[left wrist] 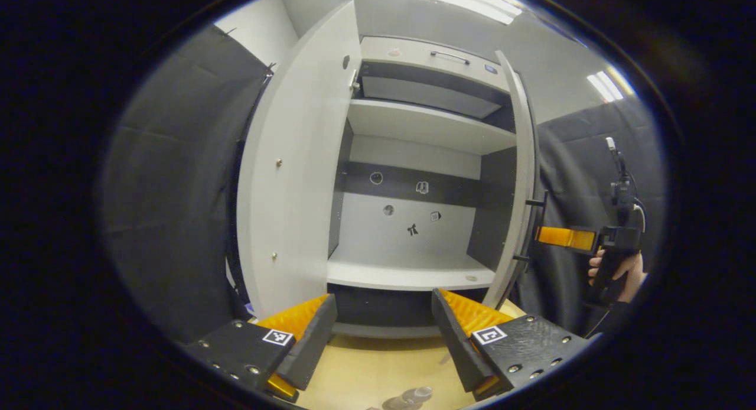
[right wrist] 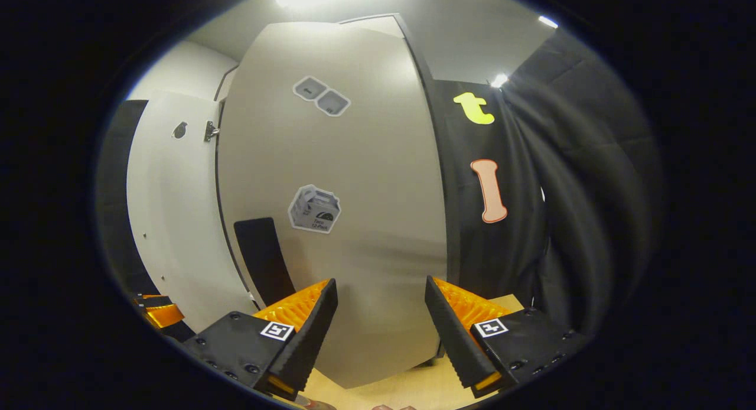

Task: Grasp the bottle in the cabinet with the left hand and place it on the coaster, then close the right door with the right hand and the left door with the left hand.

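The cabinet point(left wrist: 413, 132) stands with both doors open, its shelves bare. My left gripper point(left wrist: 384, 333) hangs open and empty before it, the bottle point(left wrist: 407, 398) below on the wooden table point(left wrist: 378, 368). My right gripper point(right wrist: 381, 333), likewise open, faces the right door point(right wrist: 354, 191).

Cabinet point(left wrist: 413, 162) doors open; left gripper point(left wrist: 384, 333) open, empty.

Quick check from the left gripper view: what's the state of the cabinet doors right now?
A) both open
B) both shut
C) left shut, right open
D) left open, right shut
A: the left door and the right door both stand swung outward, exposing the bare shelves between them.
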`<state>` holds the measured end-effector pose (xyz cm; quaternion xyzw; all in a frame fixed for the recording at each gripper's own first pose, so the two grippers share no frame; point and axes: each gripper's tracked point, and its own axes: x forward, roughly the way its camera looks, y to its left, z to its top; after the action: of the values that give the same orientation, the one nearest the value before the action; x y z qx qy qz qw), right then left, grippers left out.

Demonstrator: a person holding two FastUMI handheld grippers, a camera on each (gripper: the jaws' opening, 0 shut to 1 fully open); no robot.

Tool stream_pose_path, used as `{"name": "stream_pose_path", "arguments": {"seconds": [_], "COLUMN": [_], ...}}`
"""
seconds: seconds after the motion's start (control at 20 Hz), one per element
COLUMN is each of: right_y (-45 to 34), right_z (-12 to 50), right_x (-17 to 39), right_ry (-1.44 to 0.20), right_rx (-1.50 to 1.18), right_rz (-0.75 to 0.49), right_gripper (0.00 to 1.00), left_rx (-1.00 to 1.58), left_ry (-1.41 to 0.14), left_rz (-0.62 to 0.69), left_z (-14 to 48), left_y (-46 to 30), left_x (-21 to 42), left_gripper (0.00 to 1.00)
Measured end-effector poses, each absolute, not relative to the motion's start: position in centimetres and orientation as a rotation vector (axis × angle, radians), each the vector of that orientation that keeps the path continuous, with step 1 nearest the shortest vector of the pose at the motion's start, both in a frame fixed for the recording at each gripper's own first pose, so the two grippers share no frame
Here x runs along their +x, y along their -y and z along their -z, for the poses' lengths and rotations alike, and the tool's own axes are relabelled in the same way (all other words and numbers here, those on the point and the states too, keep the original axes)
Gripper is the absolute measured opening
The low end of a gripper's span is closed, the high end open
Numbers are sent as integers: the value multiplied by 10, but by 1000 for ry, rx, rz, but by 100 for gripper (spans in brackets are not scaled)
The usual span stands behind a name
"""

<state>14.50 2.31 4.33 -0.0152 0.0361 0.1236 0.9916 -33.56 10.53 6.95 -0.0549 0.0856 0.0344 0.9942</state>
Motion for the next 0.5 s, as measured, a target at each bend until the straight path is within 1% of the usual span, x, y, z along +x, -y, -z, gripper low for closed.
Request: {"name": "stream_pose_path", "arguments": {"seconds": [0.15, 0.2, 0.25, 0.3, 0.35, 0.5], "right_y": [-23, -23, -23, -24, -27, -31], "right_z": [-44, -42, -42, -44, -46, -48], "right_x": [147, 147, 145, 144, 144, 134], "right_ry": [-59, -64, -65, -61, -57, -46], "right_rx": [-59, -63, -63, -59, -56, -65], "right_rz": [-219, -209, -194, -183, -173, -144], "right_gripper": [95, 95, 95, 95, 95, 95], "left_rx": [-110, -108, -107, -109, -114, -96], "left_ry": [-165, -156, -146, -137, -125, -100], "left_rz": [-91, -103, -111, -114, -105, -80], "left_z": [-73, -76, -80, -82, -85, -94], "left_y": [-130, -142, -154, -164, -172, -194], "left_x": [-351, -356, -362, -366, -372, -383], "left_gripper": [94, 91, 94, 91, 94, 94]}}
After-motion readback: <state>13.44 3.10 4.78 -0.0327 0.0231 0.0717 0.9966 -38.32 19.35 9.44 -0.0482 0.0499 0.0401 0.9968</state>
